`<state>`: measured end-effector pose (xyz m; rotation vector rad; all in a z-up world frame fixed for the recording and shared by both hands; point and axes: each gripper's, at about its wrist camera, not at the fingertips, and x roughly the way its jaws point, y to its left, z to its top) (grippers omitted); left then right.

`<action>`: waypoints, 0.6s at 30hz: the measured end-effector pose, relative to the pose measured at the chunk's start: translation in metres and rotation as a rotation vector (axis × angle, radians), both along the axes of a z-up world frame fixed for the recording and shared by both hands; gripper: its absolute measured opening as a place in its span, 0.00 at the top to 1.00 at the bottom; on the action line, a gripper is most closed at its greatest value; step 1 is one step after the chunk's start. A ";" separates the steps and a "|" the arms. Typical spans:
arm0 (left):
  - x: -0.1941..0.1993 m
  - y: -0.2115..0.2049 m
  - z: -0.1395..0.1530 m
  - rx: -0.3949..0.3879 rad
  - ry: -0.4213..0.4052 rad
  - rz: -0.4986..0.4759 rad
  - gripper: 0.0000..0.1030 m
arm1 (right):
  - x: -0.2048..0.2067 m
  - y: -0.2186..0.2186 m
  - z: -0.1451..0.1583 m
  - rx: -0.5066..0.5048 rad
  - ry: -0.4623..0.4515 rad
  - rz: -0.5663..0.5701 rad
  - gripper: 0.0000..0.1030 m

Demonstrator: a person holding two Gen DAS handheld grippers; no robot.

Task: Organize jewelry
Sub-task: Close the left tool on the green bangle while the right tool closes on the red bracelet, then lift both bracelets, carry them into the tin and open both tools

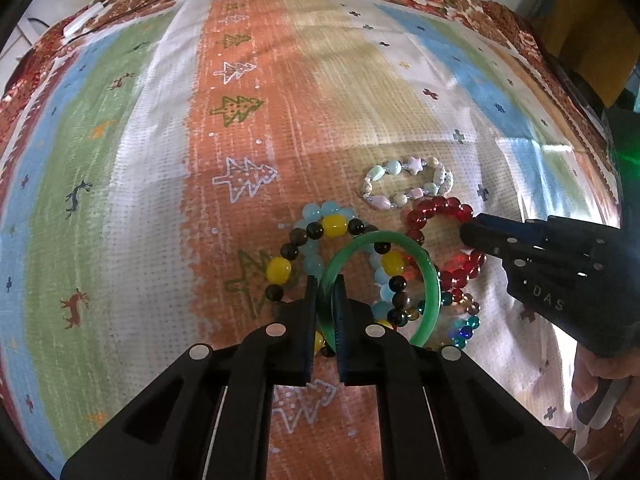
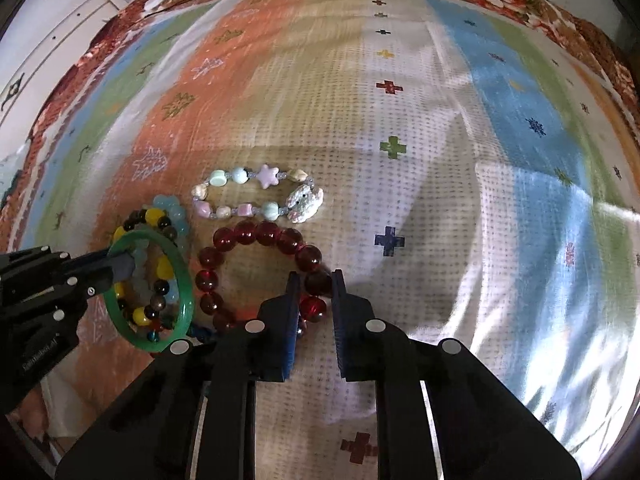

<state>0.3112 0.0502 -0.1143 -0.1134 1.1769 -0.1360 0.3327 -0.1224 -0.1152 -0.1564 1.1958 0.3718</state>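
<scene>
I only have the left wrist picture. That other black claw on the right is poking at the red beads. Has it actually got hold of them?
Observer: The right wrist view shows it. One dark bead of the red bracelet fills the gap between the right gripper fingers.
Operator: And my green ring, seen from over there?
Observer: The left gripper pinches the green bangle at its far-left rim, and the ring tilts over the yellow-and-black bracelet.
Operator: Anything under that other claw?
Observer: Only cloth, with a printed red cross.
</scene>
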 end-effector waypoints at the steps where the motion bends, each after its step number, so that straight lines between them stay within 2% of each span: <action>1: -0.001 0.001 0.001 0.001 -0.002 0.001 0.93 | -0.002 0.000 0.001 -0.001 -0.002 0.005 0.85; 11: -0.006 0.009 0.016 -0.013 -0.031 0.019 0.93 | -0.015 0.003 0.015 -0.027 -0.023 0.047 0.87; 18: -0.014 0.014 0.027 -0.010 -0.053 0.043 0.93 | -0.028 0.004 0.041 -0.002 -0.067 0.066 0.87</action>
